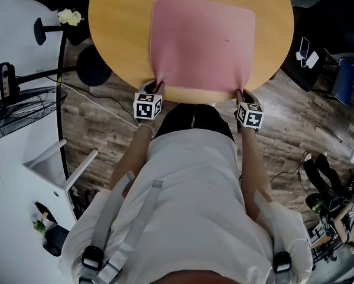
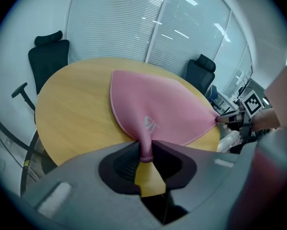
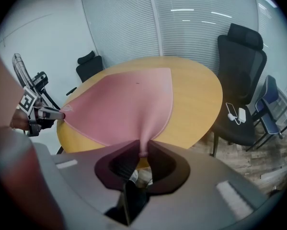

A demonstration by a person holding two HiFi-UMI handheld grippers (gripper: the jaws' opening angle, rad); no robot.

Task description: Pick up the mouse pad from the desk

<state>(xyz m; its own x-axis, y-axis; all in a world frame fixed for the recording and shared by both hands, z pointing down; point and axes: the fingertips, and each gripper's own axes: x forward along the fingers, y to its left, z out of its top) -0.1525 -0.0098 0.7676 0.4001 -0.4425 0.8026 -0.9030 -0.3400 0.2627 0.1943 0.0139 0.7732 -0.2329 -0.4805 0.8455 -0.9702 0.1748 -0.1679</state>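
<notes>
A pink mouse pad (image 1: 201, 45) lies on the round wooden desk (image 1: 117, 28), reaching to its near edge. My left gripper (image 1: 159, 87) is shut on the pad's near left corner. In the left gripper view the pinched corner (image 2: 145, 150) stands puckered between the jaws. My right gripper (image 1: 240, 93) is shut on the near right corner, and the right gripper view shows that corner (image 3: 144, 145) squeezed between its jaws. The rest of the pad (image 3: 119, 104) lies flat on the desk (image 3: 196, 99). Each gripper shows small at the side of the other's view.
Black office chairs (image 3: 241, 75) stand around the desk, one (image 2: 50, 56) at the far side. A fan (image 1: 17, 108) and cables lie on the wooden floor at the left. A white shelf (image 1: 52, 164) stands beside my left leg.
</notes>
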